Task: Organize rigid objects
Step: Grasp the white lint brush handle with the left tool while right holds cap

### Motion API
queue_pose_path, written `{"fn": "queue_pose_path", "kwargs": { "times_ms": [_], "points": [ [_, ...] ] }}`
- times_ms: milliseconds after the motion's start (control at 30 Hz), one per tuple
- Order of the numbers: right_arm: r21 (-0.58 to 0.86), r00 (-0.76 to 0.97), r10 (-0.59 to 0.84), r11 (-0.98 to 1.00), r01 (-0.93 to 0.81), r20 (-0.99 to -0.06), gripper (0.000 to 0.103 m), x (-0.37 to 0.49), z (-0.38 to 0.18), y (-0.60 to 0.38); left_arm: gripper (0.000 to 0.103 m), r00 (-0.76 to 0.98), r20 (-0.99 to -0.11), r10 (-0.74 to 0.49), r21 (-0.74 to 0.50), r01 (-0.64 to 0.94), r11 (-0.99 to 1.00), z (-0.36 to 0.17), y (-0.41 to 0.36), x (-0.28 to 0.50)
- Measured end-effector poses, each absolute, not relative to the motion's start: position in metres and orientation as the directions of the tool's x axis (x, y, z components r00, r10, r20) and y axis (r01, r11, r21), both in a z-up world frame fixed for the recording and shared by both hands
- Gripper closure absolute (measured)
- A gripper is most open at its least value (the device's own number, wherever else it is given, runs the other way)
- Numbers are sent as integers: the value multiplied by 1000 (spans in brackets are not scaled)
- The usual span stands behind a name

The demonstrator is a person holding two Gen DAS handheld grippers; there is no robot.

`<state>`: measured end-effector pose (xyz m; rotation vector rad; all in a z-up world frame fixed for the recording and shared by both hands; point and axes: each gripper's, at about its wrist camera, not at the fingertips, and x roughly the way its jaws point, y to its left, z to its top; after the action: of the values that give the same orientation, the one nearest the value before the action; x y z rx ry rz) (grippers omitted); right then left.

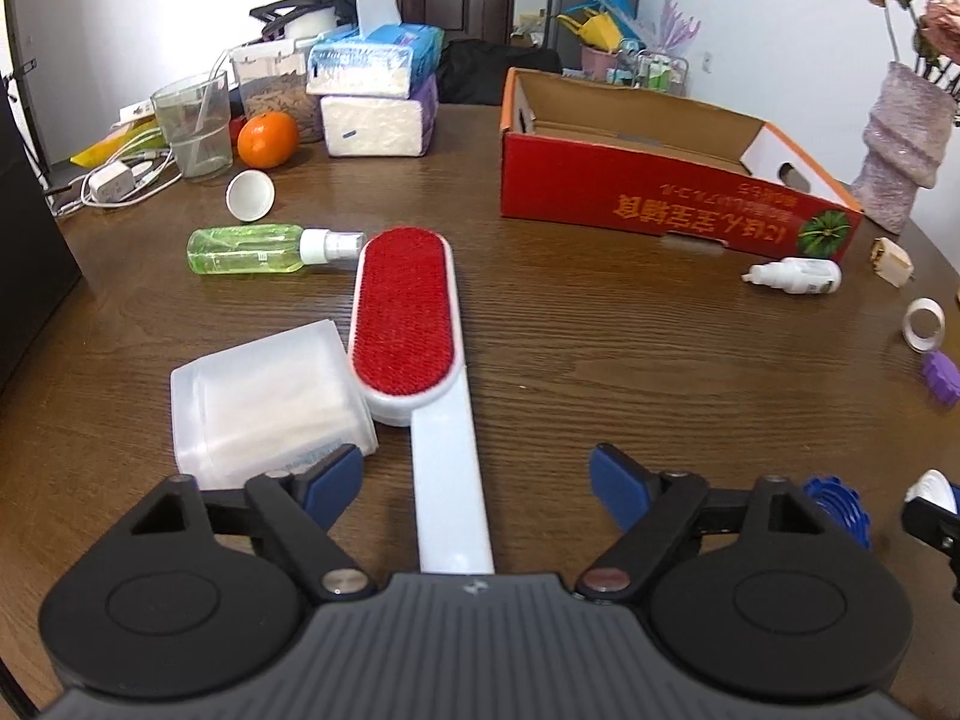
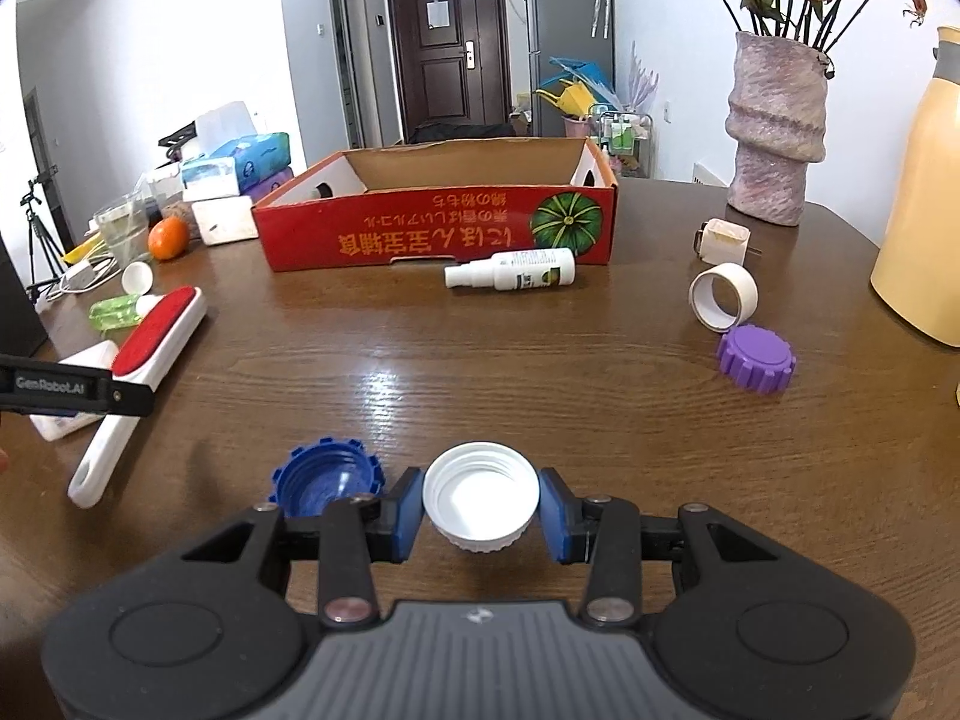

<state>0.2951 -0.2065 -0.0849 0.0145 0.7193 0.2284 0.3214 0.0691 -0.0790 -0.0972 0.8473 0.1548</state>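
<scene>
So our right gripper (image 2: 481, 507) is clamped on a white ribbed plastic cap (image 2: 481, 495), open side up, with both blue pads pressing its sides. It sits just above the wooden table (image 2: 480, 372), well in front of the red cardboard box (image 2: 441, 222). Between cap and box we've got a wide bare stretch of glossy wood grain, so plenty of room there. The box has an open top with low walls and a white spray bottle (image 2: 510, 270) lying right against its front wall.

Just left of our cap there's a blue notched cap (image 2: 327, 477) resting open side up. Off to the box's right front sit a cardboard tape ring (image 2: 722, 295) and a purple ridged cap (image 2: 756, 358).

Our left gripper (image 1: 477, 480) has its jaws spread, not gripping anything, with the flat white handle of the lint brush (image 1: 414, 348) lying between them. The brush's red fuzzy pad points toward the box's left end. A frosted plastic case (image 1: 264, 402) touches the brush head, and a green clear bottle (image 1: 252, 249) lies at its tip.
</scene>
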Motion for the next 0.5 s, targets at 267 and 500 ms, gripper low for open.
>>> {"fn": "queue_pose_path", "kwargs": {
  "times_ms": [267, 500],
  "points": [
    [90, 733, 199, 979, -186, -651, 63, 304, -86, -208, 38, 623, -776, 100, -42, -209, 977, -89, 79, 336],
    [89, 729, 193, 980, -180, -657, 63, 309, -88, -208, 50, 611, -787, 89, -57, -216, 975, -95, 82, 339]
  ]
}}
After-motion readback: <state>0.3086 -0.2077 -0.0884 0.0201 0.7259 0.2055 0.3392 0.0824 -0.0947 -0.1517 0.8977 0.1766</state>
